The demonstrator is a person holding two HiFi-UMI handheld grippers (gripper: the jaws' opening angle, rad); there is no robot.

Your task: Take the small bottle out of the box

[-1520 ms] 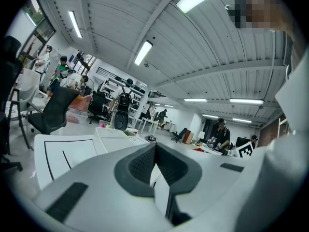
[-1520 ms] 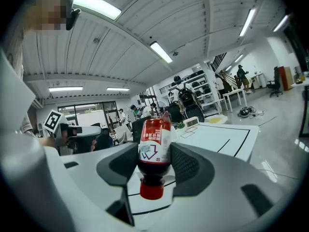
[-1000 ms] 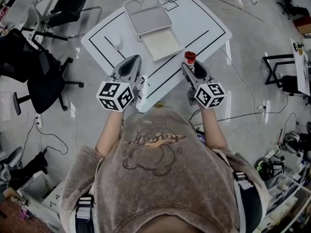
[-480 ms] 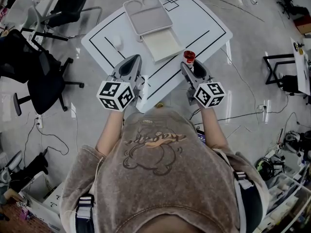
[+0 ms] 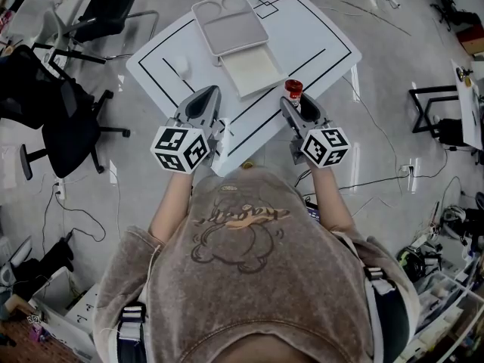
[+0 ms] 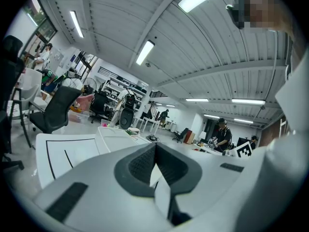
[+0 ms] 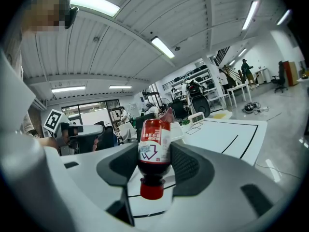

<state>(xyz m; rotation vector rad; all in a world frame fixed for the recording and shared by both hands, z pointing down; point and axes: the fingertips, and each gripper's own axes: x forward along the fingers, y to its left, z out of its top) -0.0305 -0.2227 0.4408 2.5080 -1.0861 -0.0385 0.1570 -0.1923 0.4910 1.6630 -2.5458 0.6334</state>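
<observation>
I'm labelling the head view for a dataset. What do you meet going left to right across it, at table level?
Black swivel chair → left tongs → shallow cream open box → small red-labelled dark bottle, gripped in the right tongs.

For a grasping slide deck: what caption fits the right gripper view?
Right gripper shut on a small red-capped, red-labelled bottle of dark liquid, cap toward the camera, white black-lined table behind.
</observation>
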